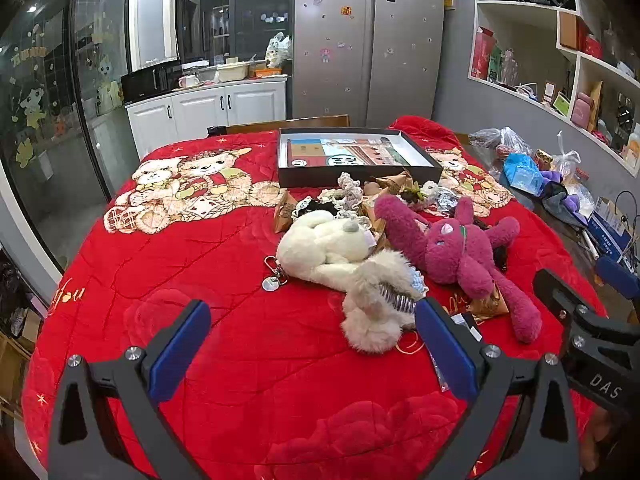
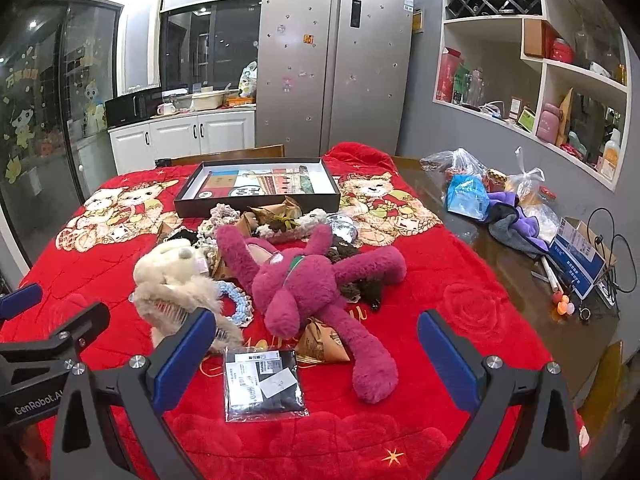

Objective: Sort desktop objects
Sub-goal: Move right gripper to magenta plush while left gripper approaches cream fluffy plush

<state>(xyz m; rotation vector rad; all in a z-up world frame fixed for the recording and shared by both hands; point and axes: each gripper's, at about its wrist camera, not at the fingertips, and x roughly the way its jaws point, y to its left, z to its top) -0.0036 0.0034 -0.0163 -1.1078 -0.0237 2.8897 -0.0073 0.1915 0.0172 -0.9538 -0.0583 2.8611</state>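
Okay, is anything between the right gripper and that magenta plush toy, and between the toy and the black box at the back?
The right gripper is open with only a flat black packet lying between it and the magenta plush. Between the plush and the black box sits a clutter of crocheted pieces and brown packets.

White letters "DAS" stand on the black body of the right gripper (image 1: 604, 344), seen at the lower right of the left wrist view. In the right wrist view, "GenRobot.AI" is printed in white on the left gripper (image 2: 40, 360), its last letter cut at the finger's edge. Gold script ending in "you" lies on the red blanket (image 1: 240, 320), left of the white plush toy (image 1: 324, 248). The labels on the flat black packet (image 2: 264, 384) are too small to read.
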